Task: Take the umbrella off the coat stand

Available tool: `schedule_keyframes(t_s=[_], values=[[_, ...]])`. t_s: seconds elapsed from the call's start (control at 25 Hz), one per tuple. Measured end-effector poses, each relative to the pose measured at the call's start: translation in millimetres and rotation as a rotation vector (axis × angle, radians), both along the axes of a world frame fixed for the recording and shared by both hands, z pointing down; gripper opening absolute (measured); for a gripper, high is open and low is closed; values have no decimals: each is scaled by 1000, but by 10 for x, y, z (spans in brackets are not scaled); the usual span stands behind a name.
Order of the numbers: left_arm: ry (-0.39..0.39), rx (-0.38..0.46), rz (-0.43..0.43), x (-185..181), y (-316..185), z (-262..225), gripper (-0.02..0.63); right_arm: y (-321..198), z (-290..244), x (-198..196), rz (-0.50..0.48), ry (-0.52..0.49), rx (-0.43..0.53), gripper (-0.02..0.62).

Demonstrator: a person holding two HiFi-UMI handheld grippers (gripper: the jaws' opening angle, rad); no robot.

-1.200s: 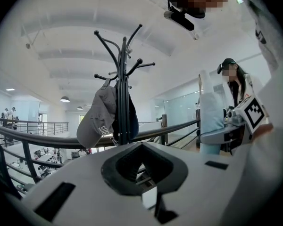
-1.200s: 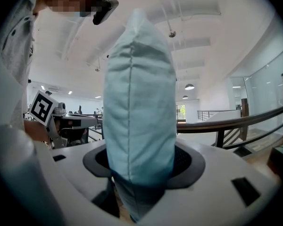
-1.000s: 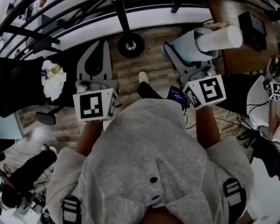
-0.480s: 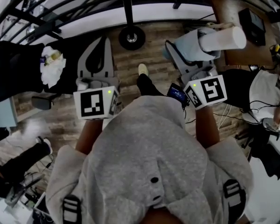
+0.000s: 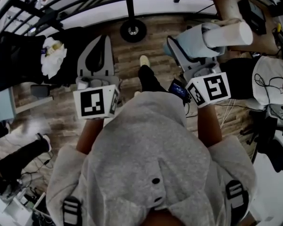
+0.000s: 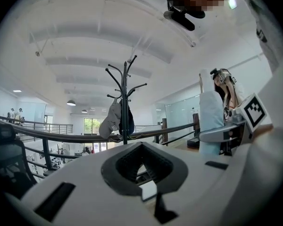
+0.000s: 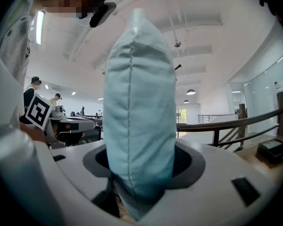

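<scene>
My right gripper (image 5: 188, 48) is shut on a pale blue folded umbrella (image 5: 221, 36), which lies across the jaws and sticks out to the right. In the right gripper view the umbrella (image 7: 139, 112) stands upright between the jaws and fills the middle. My left gripper (image 5: 98, 44) is shut with nothing in it; its tips meet around a small hollow (image 6: 141, 145). The black coat stand (image 6: 125, 102) stands some way ahead by the railing, with a grey cap and a dark item on its hooks. Its round base (image 5: 133, 29) shows on the wooden floor.
A dark railing (image 5: 61, 6) runs along the far side. A black coat with a white bundle (image 5: 19, 65) lies at the left. A wooden table with a black device (image 5: 252, 15) is at the upper right. A person in white (image 5: 271, 84) and cables are at the right.
The coat stand's base has slid toward the top of the head view and the floor has shifted with it. Both grippers keep their pose in front of the body, umbrella still held.
</scene>
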State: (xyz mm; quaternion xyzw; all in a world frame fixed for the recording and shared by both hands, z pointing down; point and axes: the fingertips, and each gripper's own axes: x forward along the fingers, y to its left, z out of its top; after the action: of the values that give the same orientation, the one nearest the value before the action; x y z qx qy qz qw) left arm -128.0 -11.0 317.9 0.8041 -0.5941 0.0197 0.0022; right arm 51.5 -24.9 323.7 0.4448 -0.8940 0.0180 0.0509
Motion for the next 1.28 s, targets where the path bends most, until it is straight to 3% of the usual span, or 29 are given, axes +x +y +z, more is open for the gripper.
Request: schedule_keyframes(t_s=[0.44,0.68,0.96,1.16,1.28], values=[[8,26,1,143,695,-131,11,708,-103,153,4,1,14,273],[3,-1,11,202,859,-69,11,908,-62,229,18,0,-4,273],[-12,-10,23,691,1187,41,11,1249,126,720,32,-26,-21,273],[2,-26,14,632,1212,-63,11,1272,6,660,19,-11,-37,273],[2,-29,13,796,1334,-113,11,1394,-36,810,14,-7,-41,273]])
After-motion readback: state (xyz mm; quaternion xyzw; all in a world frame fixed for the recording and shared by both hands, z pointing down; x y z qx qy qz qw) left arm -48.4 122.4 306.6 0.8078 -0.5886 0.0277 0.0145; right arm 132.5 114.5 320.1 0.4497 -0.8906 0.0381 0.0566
